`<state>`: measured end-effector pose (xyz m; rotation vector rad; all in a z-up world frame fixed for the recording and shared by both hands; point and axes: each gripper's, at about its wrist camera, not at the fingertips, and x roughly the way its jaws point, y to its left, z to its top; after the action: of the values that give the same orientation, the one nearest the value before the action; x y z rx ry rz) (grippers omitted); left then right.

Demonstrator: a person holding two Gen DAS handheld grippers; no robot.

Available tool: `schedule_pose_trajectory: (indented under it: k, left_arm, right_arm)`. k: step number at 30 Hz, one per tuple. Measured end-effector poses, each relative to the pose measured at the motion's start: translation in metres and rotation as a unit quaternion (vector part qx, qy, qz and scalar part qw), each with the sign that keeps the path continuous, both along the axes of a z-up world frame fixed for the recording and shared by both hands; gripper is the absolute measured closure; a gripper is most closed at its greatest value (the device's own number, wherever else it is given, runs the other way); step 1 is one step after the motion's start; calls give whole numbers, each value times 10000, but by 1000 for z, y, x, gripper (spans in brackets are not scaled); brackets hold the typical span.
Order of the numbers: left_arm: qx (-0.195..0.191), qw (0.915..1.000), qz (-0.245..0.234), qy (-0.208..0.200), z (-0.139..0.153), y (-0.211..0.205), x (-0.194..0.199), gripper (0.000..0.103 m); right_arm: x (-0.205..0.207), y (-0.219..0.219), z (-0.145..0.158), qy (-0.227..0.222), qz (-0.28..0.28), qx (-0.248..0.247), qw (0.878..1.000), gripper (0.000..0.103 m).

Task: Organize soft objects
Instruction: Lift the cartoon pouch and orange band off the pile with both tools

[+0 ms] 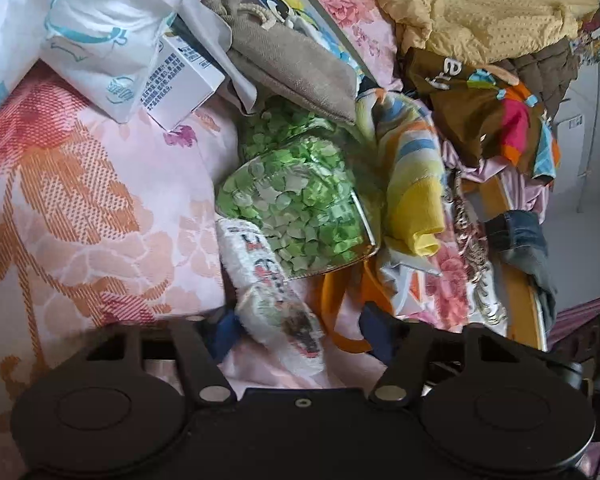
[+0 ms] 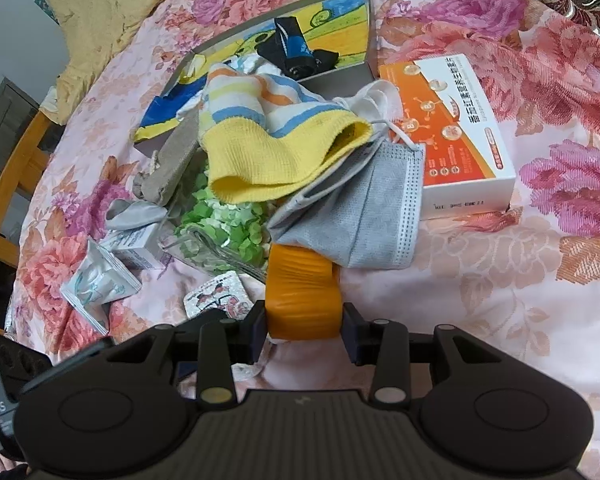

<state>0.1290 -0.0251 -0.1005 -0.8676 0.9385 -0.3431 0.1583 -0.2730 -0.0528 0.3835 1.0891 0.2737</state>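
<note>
The bed (image 2: 500,280) carries one mixed pile, so sorting seems hardly begun. The sock (image 2: 276,148) lies over the mask (image 2: 360,216) and jar (image 1: 300,208). Right gripper (image 2: 305,330) clamps an orange roll (image 2: 304,292); left gripper (image 1: 296,334) stands open around a towel (image 1: 276,304).

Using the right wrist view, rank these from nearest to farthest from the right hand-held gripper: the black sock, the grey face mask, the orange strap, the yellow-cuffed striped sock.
1. Orange strap: between the fingers of the right hand-held gripper.
2. Grey face mask: just beyond the strap, slightly right.
3. Yellow-cuffed striped sock: behind the mask, left of centre.
4. Black sock: farthest, on the colourful picture board.
</note>
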Motion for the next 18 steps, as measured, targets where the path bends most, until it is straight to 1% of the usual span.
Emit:
schedule_pose_trajectory:
  k: [1, 2, 3, 6, 7, 12, 16, 18]
  left_arm:
    - [59, 10000, -2, 34, -2, 0, 1, 58]
    - [105, 9999, 3, 85, -4, 0, 1, 66]
    - [145, 9998, 31, 122, -5, 1, 1, 70]
    - [122, 9999, 44, 89, -6, 4, 2, 74]
    - [137, 9999, 20, 44, -4, 3, 2, 77]
    - [367, 9991, -73, -186, 8, 2, -4, 83]
    - [593, 9973, -59, -430, 22, 5, -12, 89]
    - [691, 9958, -85, -593, 31, 6, -17, 89]
  right_arm:
    - [0, 0, 0, -12, -2, 5, 10000, 61]
    - [0, 0, 0, -20, 1, 11, 10000, 61]
    - [0, 0, 1, -27, 11, 15, 10000, 61]
    - [-1, 1, 3, -75, 45, 26, 10000, 61]
    - [-3, 1, 4, -107, 55, 29, 9999, 61]
    - [-11, 0, 14, -323, 85, 94, 9994, 61]
    - [-19, -3, 22, -542, 93, 221, 9982, 61]
    - [-22, -5, 28, -700, 98, 270, 9971, 61]
